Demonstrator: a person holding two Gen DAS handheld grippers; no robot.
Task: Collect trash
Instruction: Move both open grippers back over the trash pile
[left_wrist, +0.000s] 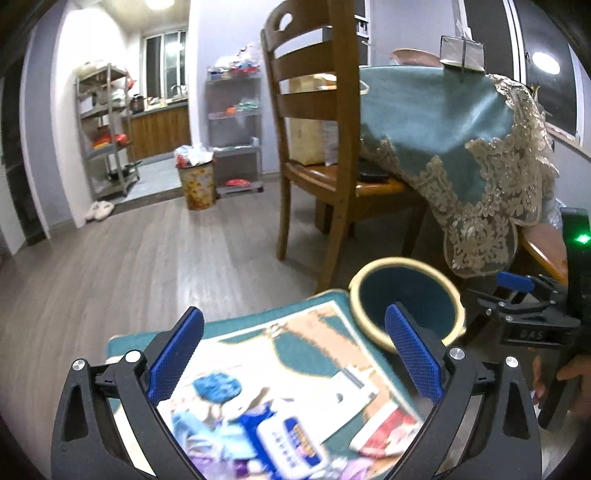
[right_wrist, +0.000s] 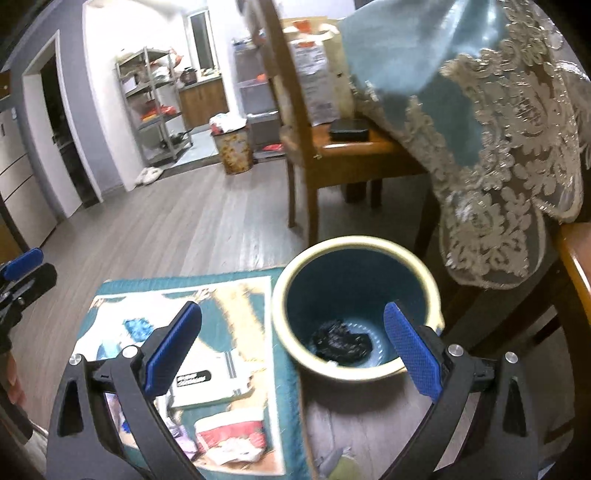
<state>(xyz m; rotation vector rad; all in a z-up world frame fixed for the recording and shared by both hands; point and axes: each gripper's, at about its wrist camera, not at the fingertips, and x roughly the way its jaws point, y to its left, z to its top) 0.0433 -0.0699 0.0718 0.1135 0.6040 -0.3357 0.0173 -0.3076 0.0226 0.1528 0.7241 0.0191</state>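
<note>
A teal bin with a cream rim (right_wrist: 354, 306) stands on the wood floor beside a teal patterned mat (right_wrist: 184, 332); a dark crumpled piece of trash (right_wrist: 341, 341) lies at its bottom. On the mat lie a white paper box (right_wrist: 207, 380), a red and white wrapper (right_wrist: 231, 439) and a blue ball of trash (right_wrist: 138, 328). My right gripper (right_wrist: 291, 343) is open and empty over the mat's edge and the bin's rim. My left gripper (left_wrist: 295, 350) is open and empty above the mat (left_wrist: 295, 332), with the bin (left_wrist: 406, 299) just beyond its right finger.
A wooden chair (left_wrist: 317, 155) and a table under a teal lace-edged cloth (left_wrist: 461, 129) stand right behind the bin. A full floral trash can (left_wrist: 197, 181) and metal shelves (left_wrist: 107, 129) stand far off by the kitchen doorway. The right gripper shows at the left wrist view's right edge (left_wrist: 524, 295).
</note>
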